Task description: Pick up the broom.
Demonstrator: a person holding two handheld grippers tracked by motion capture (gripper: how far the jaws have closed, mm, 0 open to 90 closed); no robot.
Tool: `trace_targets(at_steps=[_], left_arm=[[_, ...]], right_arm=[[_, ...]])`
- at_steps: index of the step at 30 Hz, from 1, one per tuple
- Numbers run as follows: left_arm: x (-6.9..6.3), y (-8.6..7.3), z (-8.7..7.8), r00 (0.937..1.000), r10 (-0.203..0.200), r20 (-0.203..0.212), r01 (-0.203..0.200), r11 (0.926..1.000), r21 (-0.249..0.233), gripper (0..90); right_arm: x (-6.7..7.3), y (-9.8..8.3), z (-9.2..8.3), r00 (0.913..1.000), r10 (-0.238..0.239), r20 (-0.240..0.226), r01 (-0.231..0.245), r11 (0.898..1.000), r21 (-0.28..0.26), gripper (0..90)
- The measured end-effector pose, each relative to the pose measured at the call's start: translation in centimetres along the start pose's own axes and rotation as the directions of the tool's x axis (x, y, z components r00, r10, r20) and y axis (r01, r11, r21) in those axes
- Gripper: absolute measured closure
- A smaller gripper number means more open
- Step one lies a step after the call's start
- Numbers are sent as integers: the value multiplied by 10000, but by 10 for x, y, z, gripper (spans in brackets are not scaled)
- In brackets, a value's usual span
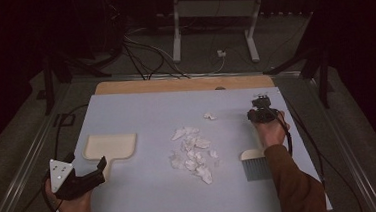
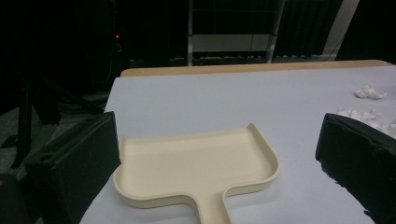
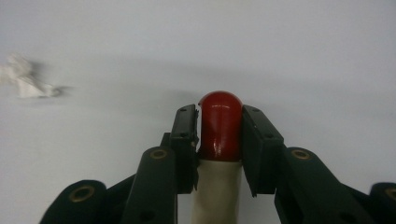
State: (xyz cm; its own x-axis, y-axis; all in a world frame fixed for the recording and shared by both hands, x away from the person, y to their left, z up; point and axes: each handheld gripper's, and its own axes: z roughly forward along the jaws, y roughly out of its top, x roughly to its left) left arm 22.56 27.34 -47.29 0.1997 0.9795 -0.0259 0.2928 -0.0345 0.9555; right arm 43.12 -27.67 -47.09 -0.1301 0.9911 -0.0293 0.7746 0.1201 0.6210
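Right gripper (image 3: 219, 140) fingers clamped on red-tipped brush handle (image 3: 219, 126), left gripper (image 2: 215, 163) fingers wide

This looks like a lab or recording studio rather than a home. Beyond the jaws, a pale worktop (image 2: 224, 100) on a wooden board ends against darkness: black curtains (image 2: 303, 25) hang behind, and a white frame stand (image 1: 214, 14) sits on grey carpet (image 1: 207, 44). Loose cables (image 1: 145, 56) run across that floor to a plug (image 1: 221, 53). Metal rails (image 1: 26, 152) flank the table, and a red indicator light (image 2: 117, 36) glows far left of the jaws.
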Motion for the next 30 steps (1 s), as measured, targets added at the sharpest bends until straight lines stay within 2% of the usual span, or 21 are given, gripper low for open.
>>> trace_targets(at_steps=[9,18,24,30], left_arm=[[-2,0,1,10000,26,-61,-25,10000,86,6],[-8,2,3,9998,-117,178,115,9999,66,6],[-16,5,6,9995,11,304,-14,10000,87,6],[-19,7,9,9992,-68,383,63,9999,136,6]], right_arm=[[4,2,-21,9994,-252,-248,234,9972,-712,690],[10,4,-45,9967,-614,-538,525,9869,-1529,690],[13,5,-54,9950,-785,-615,663,9815,-1797,690],[15,5,-64,9933,-903,-727,734,9752,-2090,690]])
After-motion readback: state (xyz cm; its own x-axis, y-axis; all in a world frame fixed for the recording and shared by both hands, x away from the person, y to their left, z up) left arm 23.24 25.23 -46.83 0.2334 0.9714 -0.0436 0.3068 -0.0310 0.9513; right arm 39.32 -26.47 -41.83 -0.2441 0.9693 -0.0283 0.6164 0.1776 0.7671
